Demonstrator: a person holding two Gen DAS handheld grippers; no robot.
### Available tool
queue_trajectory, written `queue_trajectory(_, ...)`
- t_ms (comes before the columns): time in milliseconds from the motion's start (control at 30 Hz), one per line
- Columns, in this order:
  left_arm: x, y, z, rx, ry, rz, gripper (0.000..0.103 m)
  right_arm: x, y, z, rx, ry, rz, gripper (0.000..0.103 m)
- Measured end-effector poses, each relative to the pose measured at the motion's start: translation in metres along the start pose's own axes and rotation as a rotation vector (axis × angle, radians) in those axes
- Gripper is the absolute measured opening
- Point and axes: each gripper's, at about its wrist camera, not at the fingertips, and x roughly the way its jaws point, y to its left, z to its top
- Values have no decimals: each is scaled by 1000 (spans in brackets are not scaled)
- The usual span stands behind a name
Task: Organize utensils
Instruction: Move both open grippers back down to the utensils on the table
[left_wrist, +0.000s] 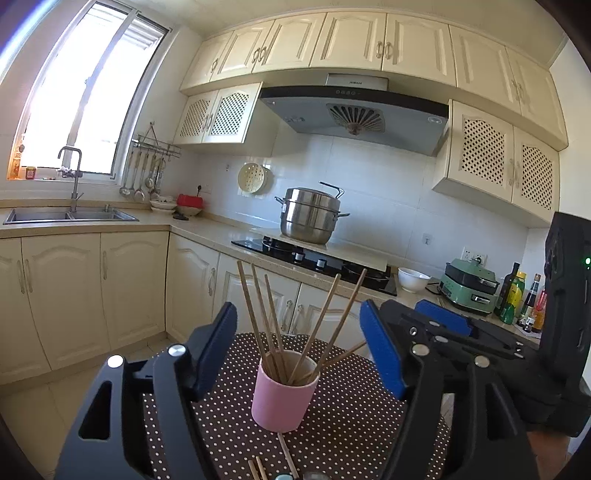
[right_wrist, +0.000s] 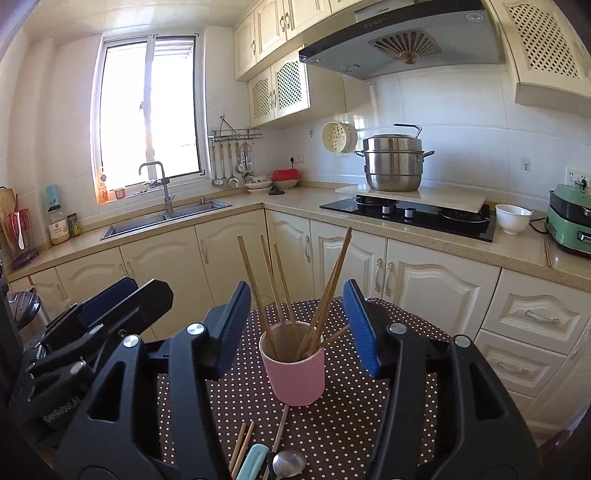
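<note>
A pink cup holding several wooden chopsticks stands on a round table with a brown polka-dot cloth. My left gripper is open, its blue pads apart on either side of the cup and short of it, gripping nothing. My right gripper is also open and bare, framing the same pink cup from nearer. The two grippers sit side by side: the right gripper shows in the left wrist view and the left gripper in the right wrist view. Loose chopsticks, a metal spoon and a light-blue handle lie on the cloth near me.
Cream cabinets and a counter run behind the table. A steel steamer pot stands by the black hob, with a white bowl and a green appliance to the right. The sink lies under the window. Bottles stand at the far right.
</note>
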Motion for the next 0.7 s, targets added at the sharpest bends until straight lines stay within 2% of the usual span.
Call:
queue_trajectory(167,-2,3,-9,-7,125,-2,69,-18,-3,-8,-27,-11,-27,55)
queue_trajectory(300,4,12,-29,-29,273,-1,69,-27,-1,-19,-72,4,-49,56)
queue_trajectory(400,17,22,-48,-50,386,24,69,-25,0,-36,-99,50,-45,56)
queue_trajectory(500,30,32,-76,-57,519,62,69,-16,-1,-57,-113,134,-27,56)
queue_trajectory(533,34,36,-88,-67,567,63,67,-11,-3,-65,-112,167,-19,56)
queue_trajectory(600,41,40,-107,-74,643,61,53,-4,-6,-79,-98,223,-7,56)
queue_trajectory(700,50,41,-131,-63,735,67,39,8,-14,-101,-67,318,17,56)
